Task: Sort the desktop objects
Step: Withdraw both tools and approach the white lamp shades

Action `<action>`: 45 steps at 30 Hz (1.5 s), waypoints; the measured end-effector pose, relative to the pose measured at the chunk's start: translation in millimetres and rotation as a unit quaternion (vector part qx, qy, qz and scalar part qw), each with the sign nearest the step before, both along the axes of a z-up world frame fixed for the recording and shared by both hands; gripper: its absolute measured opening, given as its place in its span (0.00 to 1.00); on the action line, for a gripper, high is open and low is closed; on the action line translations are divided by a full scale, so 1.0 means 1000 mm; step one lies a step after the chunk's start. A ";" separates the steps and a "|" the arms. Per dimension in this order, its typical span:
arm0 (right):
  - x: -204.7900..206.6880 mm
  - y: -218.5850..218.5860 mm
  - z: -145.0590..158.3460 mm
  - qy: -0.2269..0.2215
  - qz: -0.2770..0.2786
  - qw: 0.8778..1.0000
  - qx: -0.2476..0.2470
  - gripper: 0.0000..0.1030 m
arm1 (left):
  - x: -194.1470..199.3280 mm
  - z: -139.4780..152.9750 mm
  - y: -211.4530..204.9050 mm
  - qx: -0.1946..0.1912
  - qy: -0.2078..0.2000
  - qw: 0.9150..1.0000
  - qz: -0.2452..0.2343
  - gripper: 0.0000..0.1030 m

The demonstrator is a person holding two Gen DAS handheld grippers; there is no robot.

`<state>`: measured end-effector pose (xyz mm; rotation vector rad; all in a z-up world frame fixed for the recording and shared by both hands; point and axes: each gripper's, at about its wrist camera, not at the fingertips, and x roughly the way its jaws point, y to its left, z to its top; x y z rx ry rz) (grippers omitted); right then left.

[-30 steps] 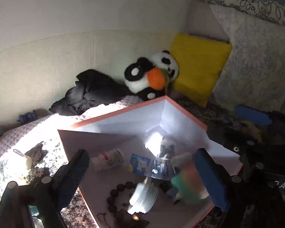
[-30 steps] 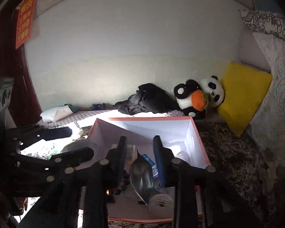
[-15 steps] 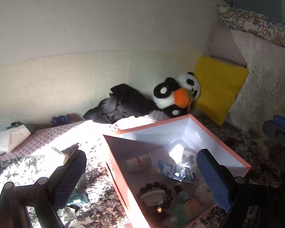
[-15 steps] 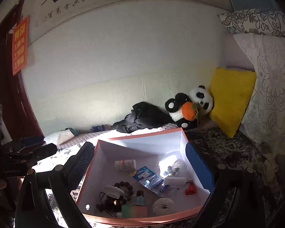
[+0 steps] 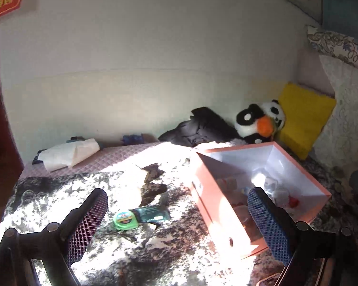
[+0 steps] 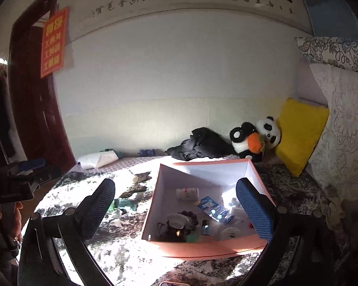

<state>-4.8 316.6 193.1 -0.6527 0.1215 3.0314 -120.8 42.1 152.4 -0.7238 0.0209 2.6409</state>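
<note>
Left wrist view looks over a mottled black-and-white blanket (image 5: 59, 197) in hard sunlight, with a pink box (image 5: 217, 205) standing on it to the right. Behind, against the wall, lie a yellow cushion (image 5: 303, 116), a dark garment (image 5: 202, 128) and a panda toy (image 5: 260, 121). The left gripper (image 5: 176, 205) is spread wide and holds nothing. A green tape measure (image 5: 125, 220) lies on the blanket between its fingers, nearer the left finger (image 5: 88, 219) and clear of both. The right finger (image 5: 267, 217) overlaps the box's near side wall in the picture; whether they touch cannot be told.

From the right wrist view the box (image 6: 202, 245) sits straight ahead, open at the top, holding a white bottle (image 6: 187, 193), a blue battery pack (image 6: 210, 206), a bead bracelet (image 6: 191, 215) and other small items too dim to name. The right gripper (image 6: 175, 205) is likewise wide open and empty. Its right finger (image 6: 255, 209) shows over the box's right wall, while its left finger (image 6: 100, 205) is over the blanket outside the box. The tape measure (image 6: 125, 203) lies just beyond the left finger, between it and the box.
</note>
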 end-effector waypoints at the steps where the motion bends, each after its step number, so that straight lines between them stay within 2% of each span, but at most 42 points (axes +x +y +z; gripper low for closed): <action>1: 0.000 -0.010 -0.003 -0.005 0.009 1.000 0.001 0.99 | 0.002 -0.002 -0.012 0.001 -0.002 1.000 0.010 0.95; 9: -0.023 -0.097 -0.051 -0.058 0.070 0.996 0.013 0.99 | 0.000 -0.049 -0.090 -0.007 -0.041 0.995 0.094 0.96; 17: -0.056 -0.156 -0.129 -0.094 0.054 0.993 0.036 0.99 | -0.026 -0.127 -0.101 -0.026 -0.087 0.987 0.129 0.96; 23: -0.092 -0.162 -0.179 -0.113 0.012 0.993 0.041 0.99 | -0.048 -0.171 -0.092 -0.022 -0.101 0.986 0.132 0.96; 27: -0.115 -0.152 -0.200 -0.128 -0.013 0.991 0.027 0.99 | -0.059 -0.194 -0.081 -0.052 -0.098 0.985 0.131 0.96; 34: -0.144 -0.153 -0.229 -0.153 -0.007 0.988 0.034 0.99 | -0.079 -0.222 -0.073 -0.048 -0.119 0.984 0.126 0.96; 39: -0.159 -0.156 -0.247 -0.167 0.001 0.985 0.037 0.99 | -0.089 -0.238 -0.073 -0.059 -0.128 0.981 0.134 0.96; 45: -0.166 -0.162 -0.260 -0.166 -0.025 0.984 0.059 1.00 | -0.095 -0.254 -0.073 -0.064 -0.142 0.978 0.138 0.96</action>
